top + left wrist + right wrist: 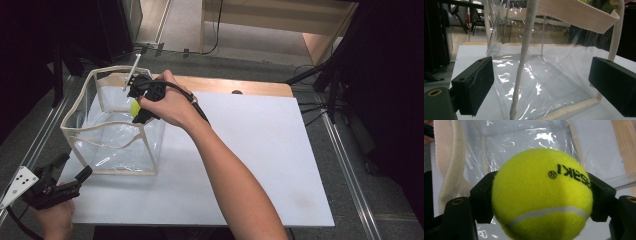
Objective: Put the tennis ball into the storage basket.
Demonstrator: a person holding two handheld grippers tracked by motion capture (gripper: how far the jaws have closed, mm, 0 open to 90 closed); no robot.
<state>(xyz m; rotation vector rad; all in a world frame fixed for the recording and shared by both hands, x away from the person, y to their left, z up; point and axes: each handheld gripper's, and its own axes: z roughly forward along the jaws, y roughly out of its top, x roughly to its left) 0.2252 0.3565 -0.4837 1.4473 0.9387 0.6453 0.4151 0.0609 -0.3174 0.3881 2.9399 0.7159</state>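
Holding a yellow-green tennis ball [541,195] between both black jaws of the right gripper [141,102], clamped on its two sides, a white seam curving across its lower half and black mirrored lettering near its top. Hovering over the open mouth of the clear plastic bag [117,142], just inside its far right edge, the ball above the bag's see-through floor and not resting on it. Standing upright on the white board [260,150], toward its left end, cream fabric trim along the bag's rim and corners, near wall sagging a little. Waiting off the bag's near left corner, low at the board's edge: the left gripper [70,170], jaws spread wide and holding nothing, a grey plate at its back. Pointing at the bag from close by, one trimmed corner seam [524,60] rising between the parted jaws without touching either.
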